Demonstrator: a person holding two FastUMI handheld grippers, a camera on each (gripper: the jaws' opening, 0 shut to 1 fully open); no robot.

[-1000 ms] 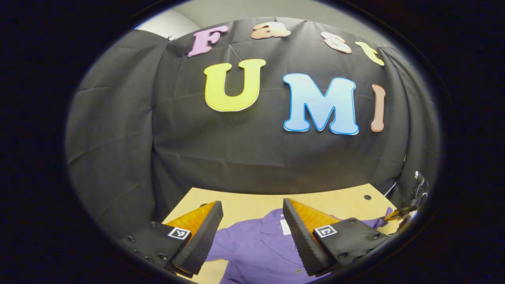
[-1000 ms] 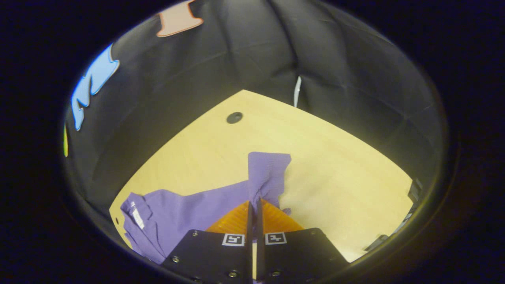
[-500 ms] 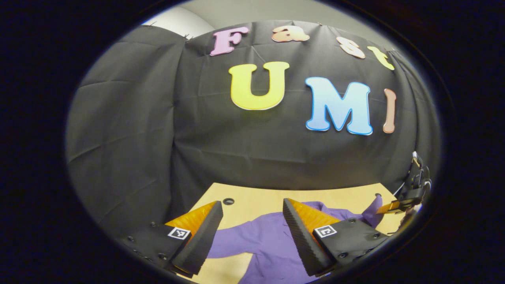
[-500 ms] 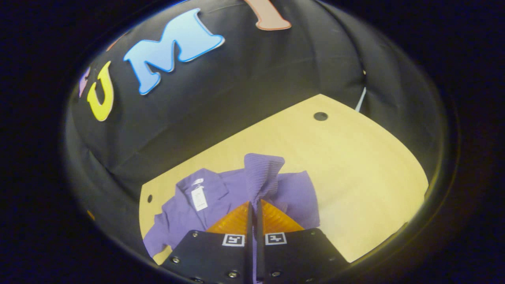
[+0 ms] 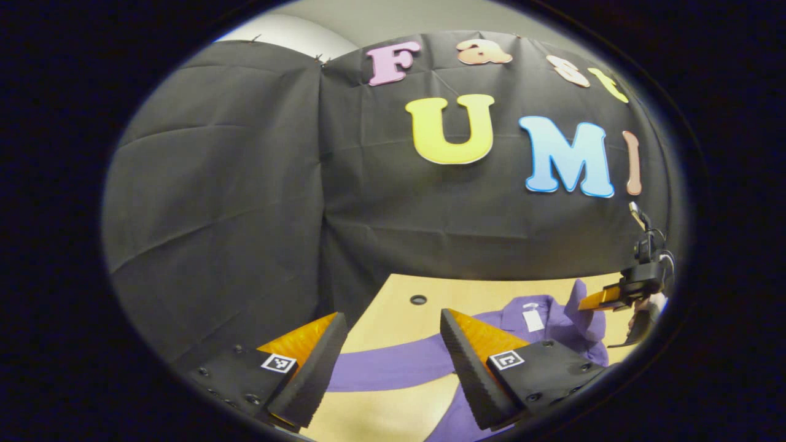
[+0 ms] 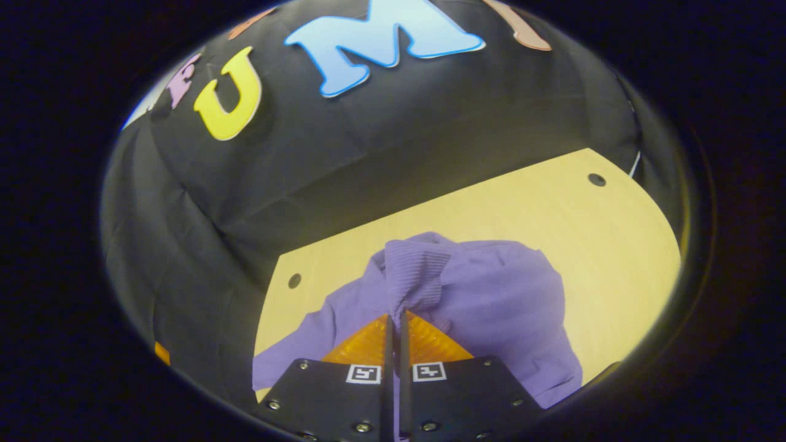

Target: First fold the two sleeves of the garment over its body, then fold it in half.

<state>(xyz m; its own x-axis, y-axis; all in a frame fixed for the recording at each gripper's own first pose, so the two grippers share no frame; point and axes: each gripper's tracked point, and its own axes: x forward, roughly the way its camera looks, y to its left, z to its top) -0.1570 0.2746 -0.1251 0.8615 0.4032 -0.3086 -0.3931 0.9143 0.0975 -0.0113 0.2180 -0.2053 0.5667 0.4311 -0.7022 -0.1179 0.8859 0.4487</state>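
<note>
Purple garment (image 6: pixel 491 288) spread on worktop (image 6: pixel 552 209). Right gripper (image 6: pixel 396 319) clamped on ribbed cuff (image 6: pixel 414 276), sleeve raised over body. Left gripper (image 5: pixel 393 344) wide, holding nothing, above other sleeve (image 5: pixel 393 368).

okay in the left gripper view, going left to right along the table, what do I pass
Small hole in the table → white tag at the shirt's collar → raised sleeve cuff → right gripper pinching that cuff.
</note>
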